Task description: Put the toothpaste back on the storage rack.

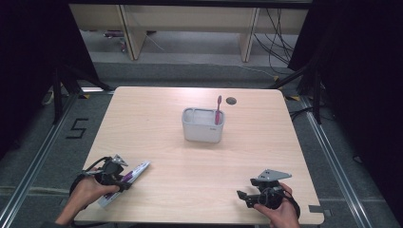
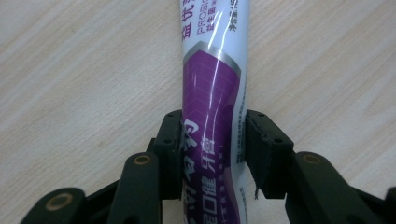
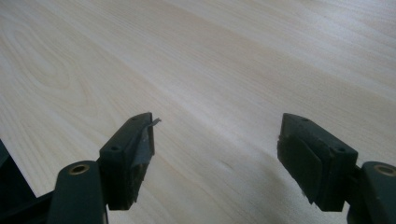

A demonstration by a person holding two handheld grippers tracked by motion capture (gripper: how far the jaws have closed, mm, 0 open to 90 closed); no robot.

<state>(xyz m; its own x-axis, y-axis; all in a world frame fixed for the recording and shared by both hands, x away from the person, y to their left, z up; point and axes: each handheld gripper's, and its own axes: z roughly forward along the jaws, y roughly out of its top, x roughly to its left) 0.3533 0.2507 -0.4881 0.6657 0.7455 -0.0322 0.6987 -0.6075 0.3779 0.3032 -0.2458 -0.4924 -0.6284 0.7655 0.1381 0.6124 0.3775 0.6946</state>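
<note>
A white and purple toothpaste tube [image 1: 137, 170] lies flat on the wooden table [image 1: 190, 161] near its front left corner. My left gripper [image 1: 122, 181] sits low over it, and in the left gripper view the tube [image 2: 212, 79] runs up between the two black pads [image 2: 170, 140], which touch both of its sides. My right gripper [image 1: 241, 195] rests near the front right edge. Its jaws stand wide apart in the right gripper view [image 3: 217, 133], with bare wood between them. A pink toothbrush [image 1: 218, 110] stands upright in a white holder [image 1: 202, 130] at mid table.
A dark round grommet [image 1: 231, 100] sits in the tabletop behind the holder. Black stands and cables line the floor on both sides, and wooden furniture legs stand at the back.
</note>
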